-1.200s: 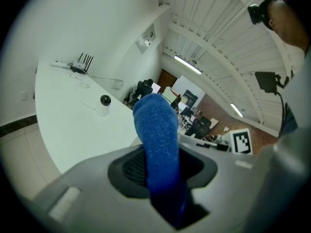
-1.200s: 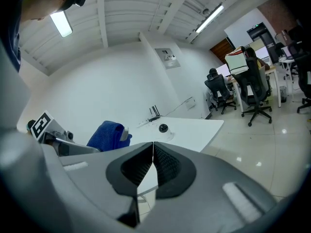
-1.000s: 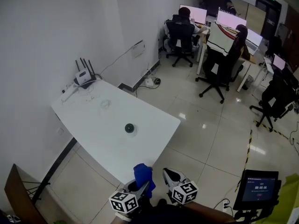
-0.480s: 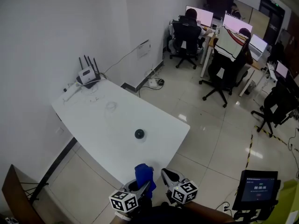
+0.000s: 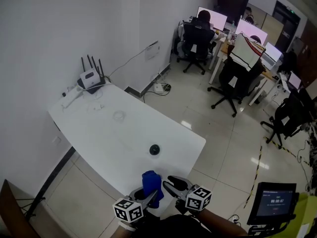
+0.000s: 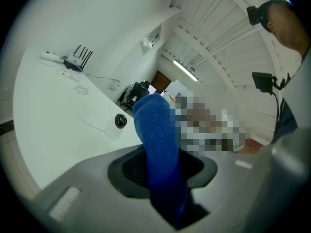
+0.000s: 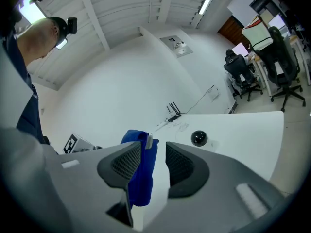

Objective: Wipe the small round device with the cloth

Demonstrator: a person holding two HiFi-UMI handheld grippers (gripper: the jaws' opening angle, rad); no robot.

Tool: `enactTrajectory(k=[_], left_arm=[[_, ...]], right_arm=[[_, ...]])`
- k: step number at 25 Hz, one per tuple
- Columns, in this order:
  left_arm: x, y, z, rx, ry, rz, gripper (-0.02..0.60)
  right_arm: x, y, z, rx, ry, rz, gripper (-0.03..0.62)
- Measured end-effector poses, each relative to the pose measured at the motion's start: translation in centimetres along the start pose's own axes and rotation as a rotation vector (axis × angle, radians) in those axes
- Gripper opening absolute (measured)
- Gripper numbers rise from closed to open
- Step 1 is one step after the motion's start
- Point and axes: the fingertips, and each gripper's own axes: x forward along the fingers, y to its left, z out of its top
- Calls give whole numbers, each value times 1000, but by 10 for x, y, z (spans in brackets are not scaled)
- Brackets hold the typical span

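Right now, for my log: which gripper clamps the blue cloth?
The left gripper, shut on the cloth; the right gripper is opening, the cloth between its jaws unpressed.

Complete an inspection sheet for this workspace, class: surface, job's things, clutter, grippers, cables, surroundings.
Surface: white table set against the wall.
Job's things: small round device on the table near its front edge; blue cloth off the table.
Clutter: router at the far corner.
Grippers: left gripper shut on the blue cloth; right gripper opening, cloth edge in its gap, not pinched.
Cables: thin pale cable loose on the table; power strip on the floor.
Surroundings: office chairs, monitors, people seated.
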Motion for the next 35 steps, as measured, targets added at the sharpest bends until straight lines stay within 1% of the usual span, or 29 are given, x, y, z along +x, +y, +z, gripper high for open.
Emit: enactTrajectory(k=[2,4,6,9,11,13,14,15,16,18,19,22,24,26,28,29,30,32,35], left_arm=[[1,3,6,2,5,-25,149],[3,2,11,6,13,-68,149],[7,1,17,-2,20,-128,149],[10,-3,21,-37,22,-224,149],[12,-11,22,-63,10,-298,149],[25,-18,36,-66,-17,-373,149],[34,-21,47,-63,-34,-401,149],[42,-19,57,-72,-50,-411,149],[44,-16,64,-97,-61,-403,149],[37,-12,68,-156,-72,-382,149],[33,-11,70,-175,-76,-383,149],[30,-8,77,-188,-85,-422,149],[29,-14,76,-177,-66,-463,149],[29,-22,73,-158,-20,-507,149],[32,-25,64,-143,19,-550,149],[34,-23,60,-145,30,-561,149],[37,-19,55,-155,38,-557,145],[42,-7,49,-194,46,-514,144],[48,9,42,-266,34,-453,144]], right_arm=[[4,4,6,33,-4,34,209],[10,7,8,84,-4,81,268],[17,11,7,138,11,139,298],[25,15,-1,202,42,211,321],[23,15,-3,232,45,248,359],[22,9,10,239,33,308,383],[24,4,22,239,28,344,385],[27,0,33,250,24,374,385],[29,-1,39,277,21,392,385],[34,3,41,328,23,407,385],[37,5,41,341,22,410,385],[48,2,41,364,28,428,385],[51,3,36,409,51,461,385],[50,8,31,456,84,512,385],[50,13,24,470,123,550,383],[50,15,20,465,139,554,362],[51,13,17,457,147,543,296],[54,5,12,447,143,492,273],[58,-6,7,433,130,422,259]])
